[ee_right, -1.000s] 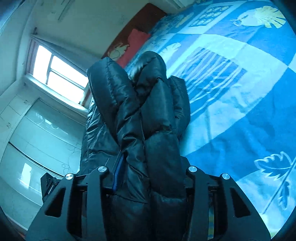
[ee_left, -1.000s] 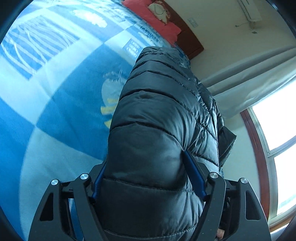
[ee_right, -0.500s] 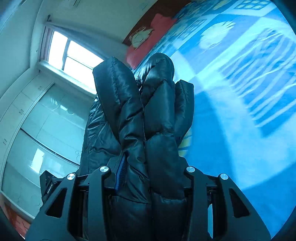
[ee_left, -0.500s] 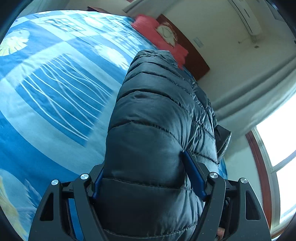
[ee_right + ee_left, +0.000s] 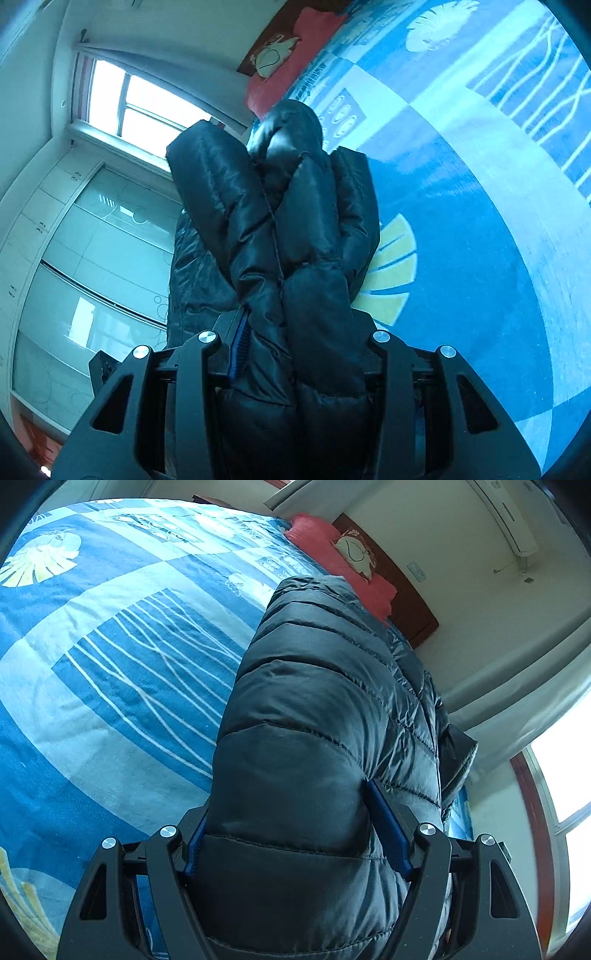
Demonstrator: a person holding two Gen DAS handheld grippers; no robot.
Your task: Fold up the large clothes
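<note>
Left claw (image 5: 295, 834) is clamping a thick fold of the dark puffer jacket (image 5: 317, 716); right claw (image 5: 295, 350) is gripping bunched jacket too. Jkt is hanging above the blue bedspread (image 5: 110, 672).

Bed (image 5: 110, 709) under a blue bedspread (image 5: 480, 229) with pale squares, white branching lines and yellow-white leaf prints. Red pillow (image 5: 332, 561) at the head, just in front of a dark wooden headboard (image 5: 413, 605). A cream cushion (image 5: 354, 552) with a drawn figure rests on the pillow. Black puffer jacket (image 5: 314, 709) over the bedspread; contact not visible.
</note>
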